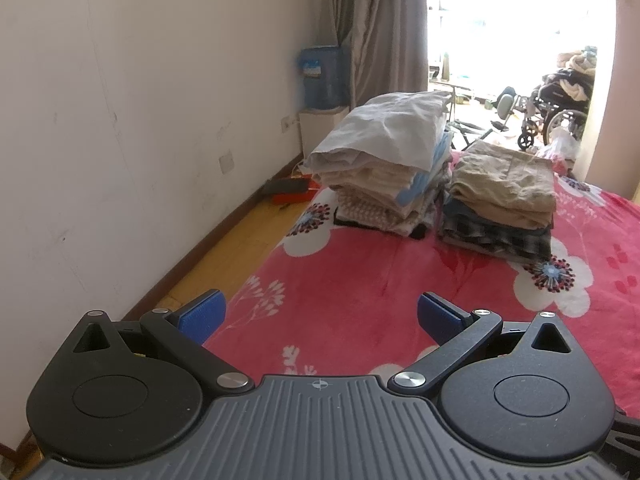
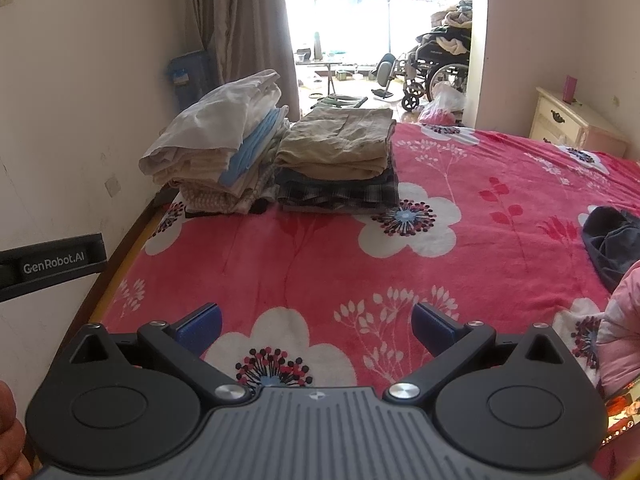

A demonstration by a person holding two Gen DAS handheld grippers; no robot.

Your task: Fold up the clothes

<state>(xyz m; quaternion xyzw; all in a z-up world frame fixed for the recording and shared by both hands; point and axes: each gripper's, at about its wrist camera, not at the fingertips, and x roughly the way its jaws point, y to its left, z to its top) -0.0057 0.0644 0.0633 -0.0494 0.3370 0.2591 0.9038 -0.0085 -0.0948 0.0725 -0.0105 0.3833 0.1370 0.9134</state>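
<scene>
Left wrist view, left tongs (image 1: 322,314) spread wide, empty above red blanket (image 1: 360,280), right tongs (image 2: 316,324) likewise wide, empty.

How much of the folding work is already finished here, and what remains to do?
Done: two stacks of folded clothes stand side by side on the bed, a pale stack and a khaki-topped stack. In hand: nothing; the left gripper and right gripper are both open and empty above the bedspread. Left: a dark garment lies crumpled, unfolded, at the right edge.
</scene>
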